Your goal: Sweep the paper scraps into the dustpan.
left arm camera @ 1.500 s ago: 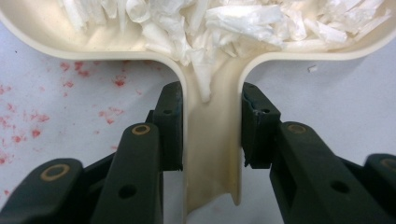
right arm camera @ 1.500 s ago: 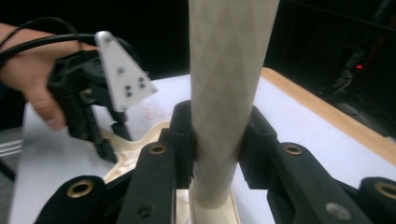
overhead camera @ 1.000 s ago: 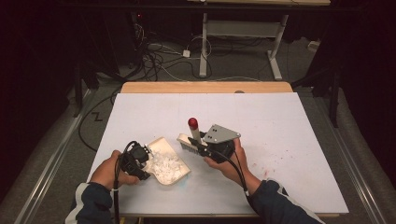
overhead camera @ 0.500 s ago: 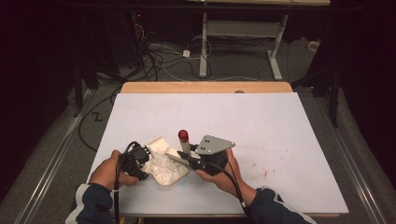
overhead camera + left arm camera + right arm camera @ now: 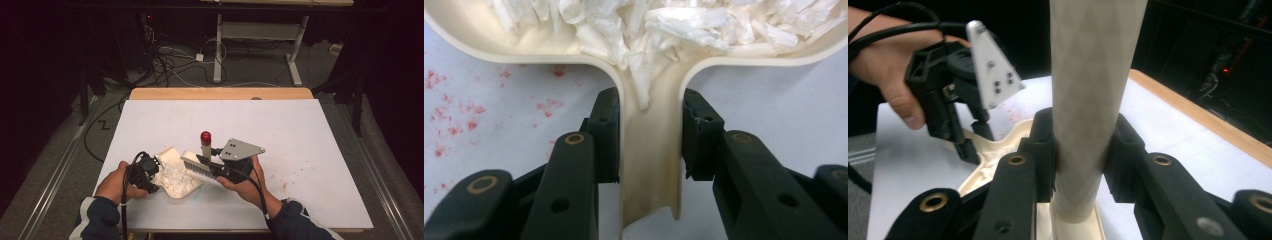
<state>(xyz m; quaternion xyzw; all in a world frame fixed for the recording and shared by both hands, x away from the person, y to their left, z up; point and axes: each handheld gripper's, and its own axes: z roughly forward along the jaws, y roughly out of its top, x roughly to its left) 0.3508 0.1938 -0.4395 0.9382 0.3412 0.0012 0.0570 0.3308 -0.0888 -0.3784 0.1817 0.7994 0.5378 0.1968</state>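
Observation:
A cream dustpan (image 5: 187, 189) lies near the table's front edge, and a heap of white paper shreds (image 5: 174, 176) rests in it. My left gripper (image 5: 152, 170) is shut on the pan's handle (image 5: 649, 165), with a pad pressed on each side, and shreds (image 5: 674, 25) pile up just ahead. My right gripper (image 5: 210, 160) is shut on a brush's cream handle (image 5: 1093, 75). The handle stands upright and ends in a red cap (image 5: 205, 136). The brush's bristle head (image 5: 197, 166) sits at the pan's right rim. From the right gripper view, the left gripper (image 5: 958, 100) is seen on the pan.
A white board (image 5: 310, 140) covers the wooden table (image 5: 220, 93). Faint red specks (image 5: 285, 182) mark it to the right of my right hand. Beyond the far edge, cables (image 5: 170, 55) lie on the floor beside a grey stand's legs (image 5: 295, 50).
My right gripper swept the brush left and toward me onto the pan, then drew back a little to the right and up. The left gripper and dustpan stayed put.

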